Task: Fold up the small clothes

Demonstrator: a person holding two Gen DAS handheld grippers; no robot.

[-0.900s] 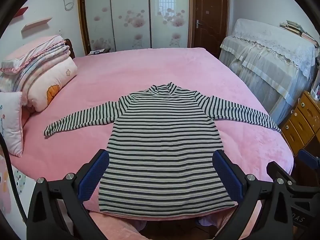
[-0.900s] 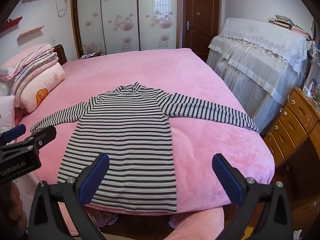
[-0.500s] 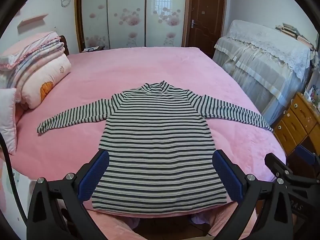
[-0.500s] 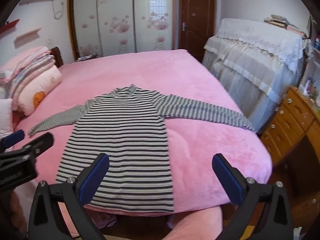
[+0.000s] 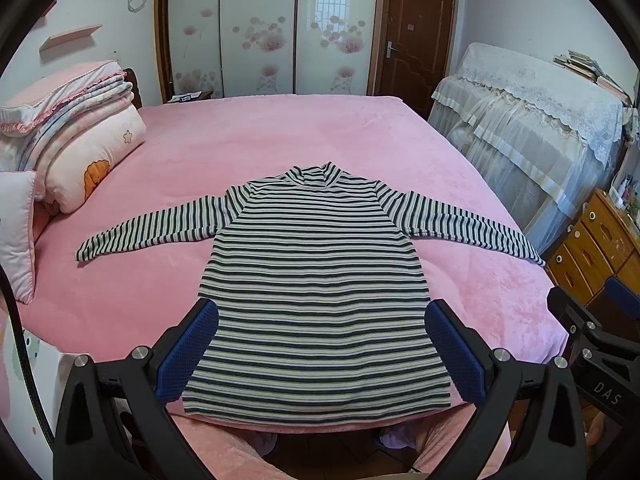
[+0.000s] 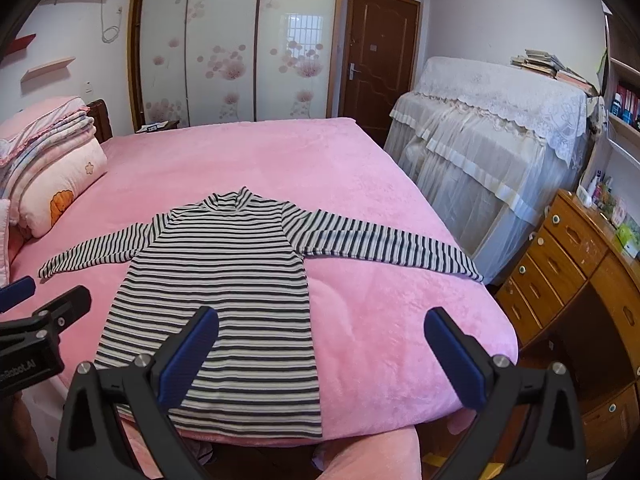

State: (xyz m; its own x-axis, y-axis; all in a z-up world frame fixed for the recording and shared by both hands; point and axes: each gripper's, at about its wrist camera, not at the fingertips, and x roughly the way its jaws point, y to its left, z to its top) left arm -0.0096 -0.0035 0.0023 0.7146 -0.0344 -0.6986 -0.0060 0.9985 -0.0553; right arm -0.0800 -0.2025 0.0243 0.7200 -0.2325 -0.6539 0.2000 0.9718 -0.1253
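Both wrist views drifted slightly since 0.9 s ago, left gripper (image 5: 320,354) and right gripper (image 6: 320,354) hovering empty, jaws apart, above striped top (image 5: 316,280) lying flat on pink bed (image 5: 280,136), sleeves outstretched, probably for easy folding.

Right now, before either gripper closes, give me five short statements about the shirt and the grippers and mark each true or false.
1. The striped turtleneck shirt lies flat on the pink bed. True.
2. Both sleeves are folded across the chest. False: both are spread outward.
3. The left gripper is open. True.
4. The right gripper is shut on the hem. False: it is open and holds nothing.
5. The collar points toward the wardrobe. True.
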